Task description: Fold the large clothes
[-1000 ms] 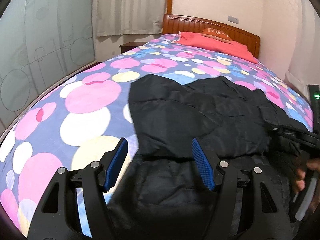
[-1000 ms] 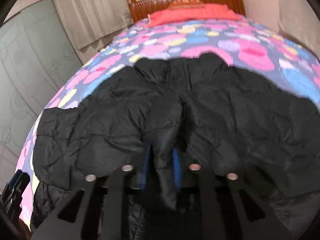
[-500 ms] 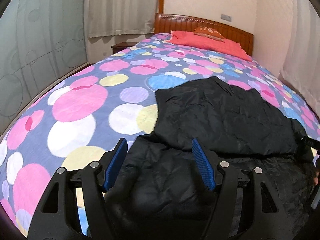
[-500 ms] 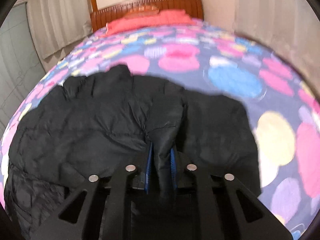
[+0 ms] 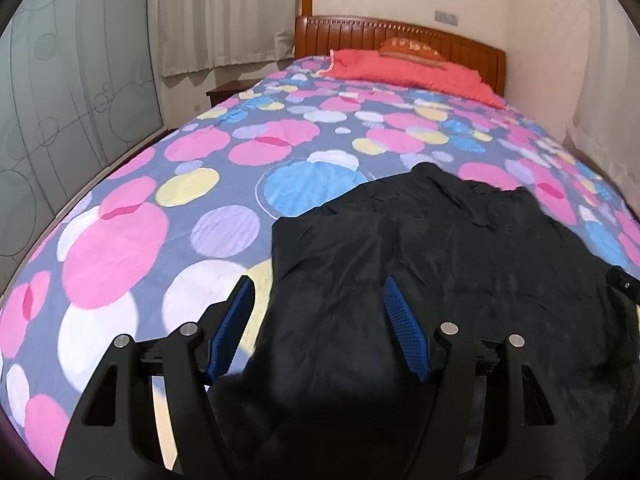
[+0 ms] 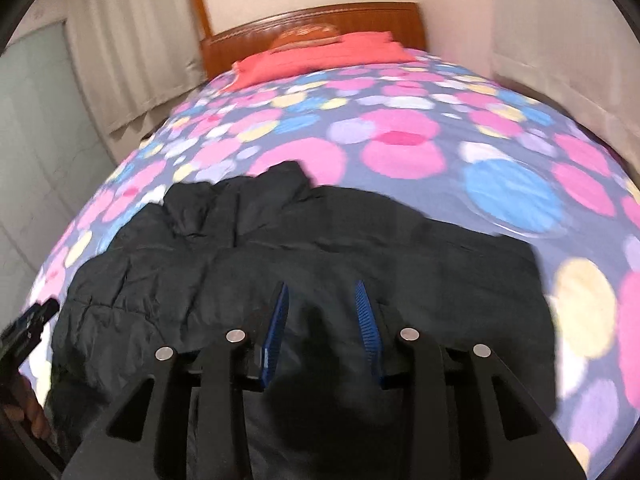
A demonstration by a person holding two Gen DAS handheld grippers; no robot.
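Black padded jacket folded on spotted bed, left gripper spread above it, right gripper opening, jacket fabric loose between its pads.

The left gripper hangs with its blue-padded fingers spread wide over a crumpled black padded jacket lying on the circle-patterned bed cover

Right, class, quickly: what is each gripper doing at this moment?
Left gripper: open, holding nothing, above the black jacket.
Right gripper: jaws opening; jacket fabric lies between them, no longer pinched.
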